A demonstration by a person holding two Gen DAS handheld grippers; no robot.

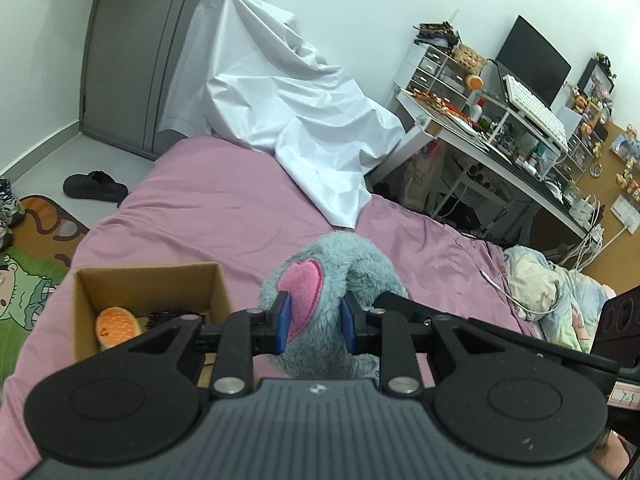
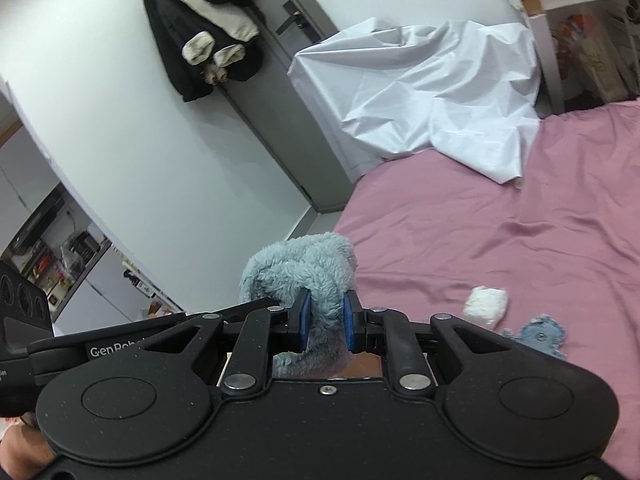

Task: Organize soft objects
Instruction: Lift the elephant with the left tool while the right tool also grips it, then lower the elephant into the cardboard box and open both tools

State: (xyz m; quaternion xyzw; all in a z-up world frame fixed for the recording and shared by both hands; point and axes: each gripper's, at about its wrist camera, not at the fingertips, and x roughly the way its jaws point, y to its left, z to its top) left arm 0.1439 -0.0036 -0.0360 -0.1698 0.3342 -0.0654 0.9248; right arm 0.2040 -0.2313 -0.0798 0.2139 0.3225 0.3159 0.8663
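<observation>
Grey-blue plush toy with a pink heart patch, lifted above the pink bed sheet at lower centre of both views. Pinched at one part by the left tongs, blue pads pressed into the fur on either side of the heart patch, jaws drawn in to a narrow gap. Pinched at another fluffy lobe by the right tongs, jaws nearly together, fur squeezed between the pads.

Lower left of the left view: open cardboard box on the bed, just beside the toy, with an orange plush and something dark inside, too hidden to name. Lower right of the right view: small white soft bundle on the sheet, and just beside it, at the tongs' edge, a flat blue knitted piece.

Further up the bed in both views, a crumpled white sheet draped over something tall. Right side of the left view: cluttered counter with monitor, white keyboard and small drawers; patterned bedding heaped at the bed's right edge. Left side of the left view: grey door, black slipper on the floor, cartoon rug. Upper left of the right view: dark clothes hanging on the door.
</observation>
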